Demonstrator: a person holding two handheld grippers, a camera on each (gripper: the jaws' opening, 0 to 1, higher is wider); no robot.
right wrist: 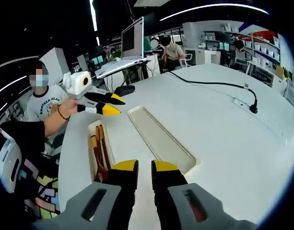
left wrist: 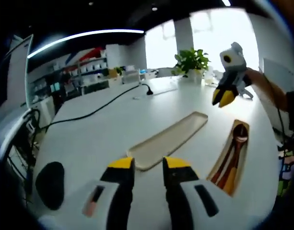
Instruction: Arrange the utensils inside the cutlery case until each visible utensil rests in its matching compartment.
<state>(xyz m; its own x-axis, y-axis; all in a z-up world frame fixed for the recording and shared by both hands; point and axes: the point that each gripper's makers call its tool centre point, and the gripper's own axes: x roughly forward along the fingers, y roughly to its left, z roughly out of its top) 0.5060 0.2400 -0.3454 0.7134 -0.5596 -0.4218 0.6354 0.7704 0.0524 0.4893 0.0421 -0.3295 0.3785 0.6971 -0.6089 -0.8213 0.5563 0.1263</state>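
Observation:
A narrow beige cutlery case [left wrist: 243, 152] lies on the white table [left wrist: 103, 134], holding a wooden spoon [left wrist: 240, 132] and other brown and orange utensils laid lengthwise. Left of it lies a flat beige tray [left wrist: 168, 138] with nothing in it. My left gripper [left wrist: 149, 165] hovers just before the tray's near end, jaws apart and empty. The right gripper [left wrist: 225, 97] hangs in a hand above the table beyond the case. In the right gripper view, my right gripper [right wrist: 145, 167] is over the near ends of the case [right wrist: 91, 132] and tray [right wrist: 158, 136], jaws slightly apart and empty. The left gripper [right wrist: 110, 104] floats past the case.
A black cable [left wrist: 96, 110] runs to a plug [left wrist: 147, 91] on the far table, also cable [right wrist: 214, 84]. A potted plant [left wrist: 191, 61] stands at the back. A black oval object [left wrist: 50, 184] lies near the left edge. A laptop [right wrist: 132, 40] and seated people [right wrist: 41, 103] are beyond.

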